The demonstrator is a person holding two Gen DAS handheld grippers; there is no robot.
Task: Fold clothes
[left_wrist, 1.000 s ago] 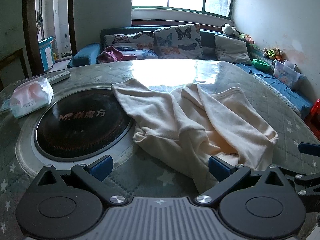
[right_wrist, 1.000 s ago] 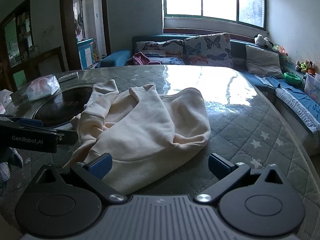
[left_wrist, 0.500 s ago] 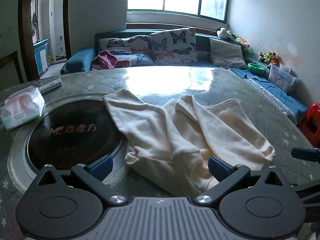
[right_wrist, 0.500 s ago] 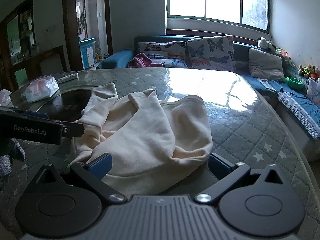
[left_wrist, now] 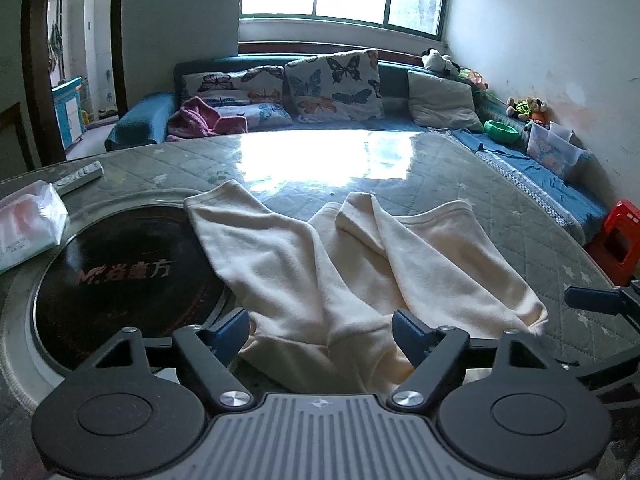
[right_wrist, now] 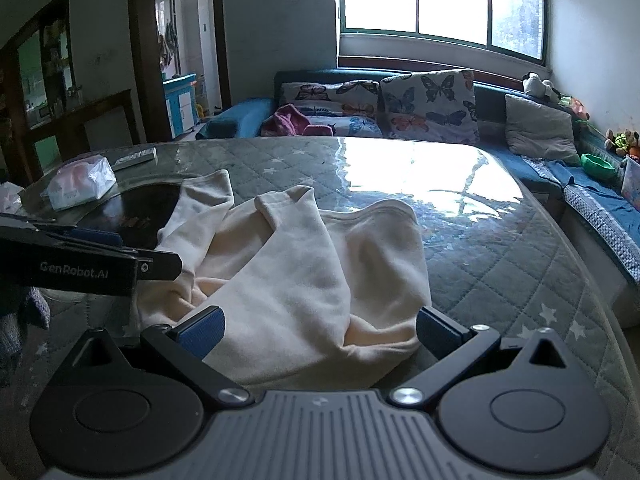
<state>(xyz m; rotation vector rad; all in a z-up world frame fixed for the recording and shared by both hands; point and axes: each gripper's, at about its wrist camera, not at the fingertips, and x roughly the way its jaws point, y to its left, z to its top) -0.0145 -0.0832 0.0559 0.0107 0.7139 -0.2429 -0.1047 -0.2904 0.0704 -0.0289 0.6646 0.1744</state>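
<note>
both the left claw (left_wrist: 321,330) and right claw (right_wrist: 319,329) gape wide, holding nothing, over the crumpled cream garment (left_wrist: 360,264).

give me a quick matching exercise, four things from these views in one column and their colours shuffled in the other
Things:
1. sweatshirt
2. stool
3. bowl
4. tissue pack

Colours:
a. green
b. white and pink
c. cream
d. red

Pairs: 1-c, 2-d, 3-a, 4-b
</note>
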